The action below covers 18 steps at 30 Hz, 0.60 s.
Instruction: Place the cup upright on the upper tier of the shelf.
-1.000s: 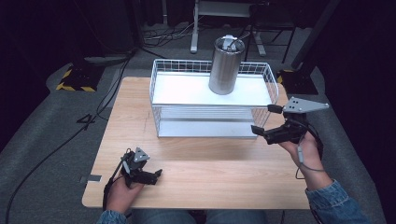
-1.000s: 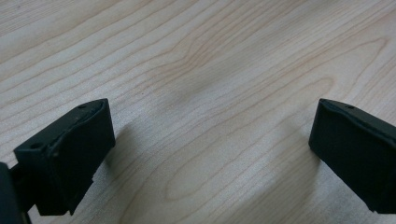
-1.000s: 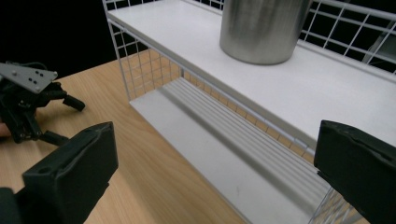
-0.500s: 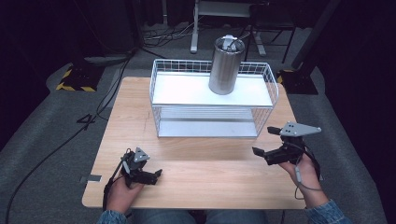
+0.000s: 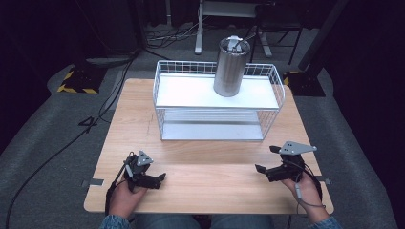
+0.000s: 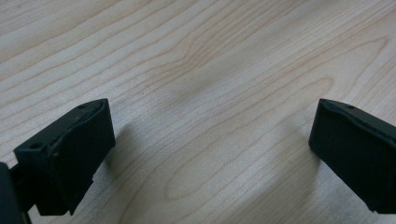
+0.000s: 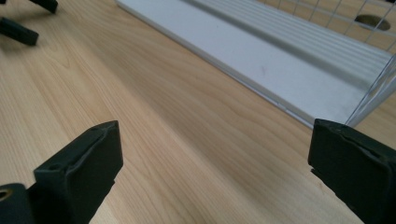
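My left gripper (image 5: 160,180) rests low over the wooden table (image 5: 215,191) near its front left. It is open, and in the left gripper view (image 6: 210,154) there is only bare wood between the jaws. My right gripper (image 5: 266,159) is low over the front right of the table, pointing left toward the middle. It is open, its jaws have just been closing a little, and nothing lies between them (image 7: 210,172). A steel cylinder (image 5: 230,69) stands upright on the top shelf of a white wire rack (image 5: 217,93) at the back of the table.
The rack's lower white shelf (image 7: 280,65) lies just ahead of the right gripper, with a wire corner post (image 7: 373,93) at its right. The left gripper's jaw tips (image 7: 18,30) show far off at the upper left. Cables trail across the grey floor (image 5: 57,143).
My right gripper has come down and toward the table's front edge, away from the rack's right end. The left gripper has kept still.
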Each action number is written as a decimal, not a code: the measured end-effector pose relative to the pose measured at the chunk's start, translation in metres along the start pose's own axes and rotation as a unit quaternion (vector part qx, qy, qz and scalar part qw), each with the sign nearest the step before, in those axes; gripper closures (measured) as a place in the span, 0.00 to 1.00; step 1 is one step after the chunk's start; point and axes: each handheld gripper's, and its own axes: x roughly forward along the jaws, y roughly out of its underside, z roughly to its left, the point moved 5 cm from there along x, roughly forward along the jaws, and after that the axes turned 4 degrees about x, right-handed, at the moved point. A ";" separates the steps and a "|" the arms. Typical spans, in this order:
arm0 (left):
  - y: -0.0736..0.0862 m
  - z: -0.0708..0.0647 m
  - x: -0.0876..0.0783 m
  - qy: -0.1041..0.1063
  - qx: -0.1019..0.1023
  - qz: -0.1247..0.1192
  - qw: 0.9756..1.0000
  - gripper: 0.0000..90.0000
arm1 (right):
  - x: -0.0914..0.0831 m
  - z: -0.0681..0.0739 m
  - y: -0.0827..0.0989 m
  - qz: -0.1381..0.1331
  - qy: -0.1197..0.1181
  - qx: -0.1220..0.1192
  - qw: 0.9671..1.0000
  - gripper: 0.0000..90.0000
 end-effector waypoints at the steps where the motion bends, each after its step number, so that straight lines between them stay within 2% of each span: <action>1: 0.000 0.000 0.000 0.000 -0.001 0.000 1.000 0.01 | 0.002 0.000 0.004 0.005 0.002 -0.002 1.000 0.04; 9: 0.000 0.000 0.000 0.000 0.000 0.000 1.000 0.01 | 0.015 0.003 0.028 0.024 -0.006 0.012 1.000 0.05; 18: 0.000 0.000 0.000 0.000 -0.001 0.000 1.000 0.01 | 0.021 0.004 0.048 0.031 -0.003 0.023 0.999 0.06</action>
